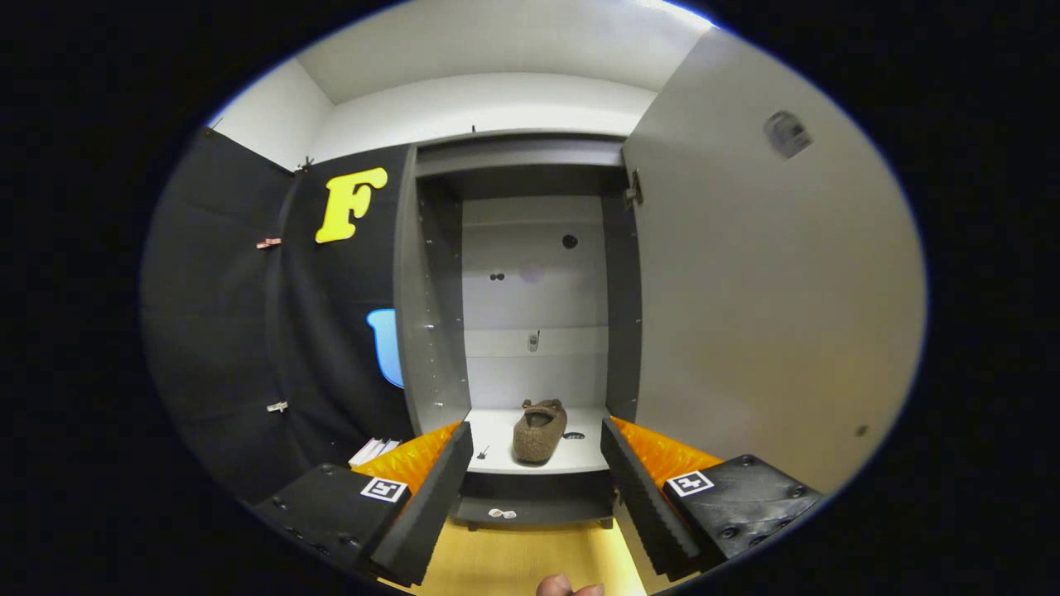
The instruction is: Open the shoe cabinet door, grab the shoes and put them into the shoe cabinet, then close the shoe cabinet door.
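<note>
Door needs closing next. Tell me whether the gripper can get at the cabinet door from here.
Probably yes. The door stands wide open beside the open gripper, nothing between them; the slipper already sits inside the cabinet.

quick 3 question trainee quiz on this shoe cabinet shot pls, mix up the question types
1. True or false: the cabinet door is shut.
2. Where does the brown shoe lie? A) on the wooden floor B) on the cabinet's bottom shelf C) between the fingers of the gripper
3. Fill in: the gripper's fingers are spread ____ and hold nothing.

Key: 1 false, it is swung open to the right. 2 B, beyond the fingers. 3 open.
</note>
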A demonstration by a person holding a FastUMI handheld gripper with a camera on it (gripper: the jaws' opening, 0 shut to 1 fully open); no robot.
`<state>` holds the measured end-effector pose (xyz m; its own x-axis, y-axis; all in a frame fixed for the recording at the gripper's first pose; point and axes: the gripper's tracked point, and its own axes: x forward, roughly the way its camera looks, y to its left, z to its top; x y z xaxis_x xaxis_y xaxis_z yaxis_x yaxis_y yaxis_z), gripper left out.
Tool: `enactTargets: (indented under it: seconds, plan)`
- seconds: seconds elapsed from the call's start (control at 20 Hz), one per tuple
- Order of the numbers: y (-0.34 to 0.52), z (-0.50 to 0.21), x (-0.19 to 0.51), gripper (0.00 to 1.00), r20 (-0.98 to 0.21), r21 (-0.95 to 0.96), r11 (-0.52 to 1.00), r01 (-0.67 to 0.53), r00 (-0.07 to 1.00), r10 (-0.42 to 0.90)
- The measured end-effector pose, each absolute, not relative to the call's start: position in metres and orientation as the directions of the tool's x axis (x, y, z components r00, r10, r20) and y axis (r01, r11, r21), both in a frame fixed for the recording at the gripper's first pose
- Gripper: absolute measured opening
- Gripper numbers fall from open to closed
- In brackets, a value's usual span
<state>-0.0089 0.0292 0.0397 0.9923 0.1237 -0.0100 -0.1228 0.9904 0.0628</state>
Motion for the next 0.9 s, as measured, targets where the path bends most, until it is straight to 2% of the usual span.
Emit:
enactTargets:
  seconds: [0.25,0.4,0.75,0.9]
  plan:
    - [-0.01,0.037,-0.092,0.98,-0.04,0.023,0.989,-0.143,0.989,0.144]
    - [-0.055,0.043,-0.124,0.98,-0.028,0.022,0.994,-0.109,0.994,0.11]
    - [-0.151,0.057,-0.145,0.97,-0.001,0.064,0.998,-0.003,1.0,0.003]
    - [-0.219,0.055,-0.138,0.97,-0.003,0.11,0.989,0.098,0.995,-0.098]
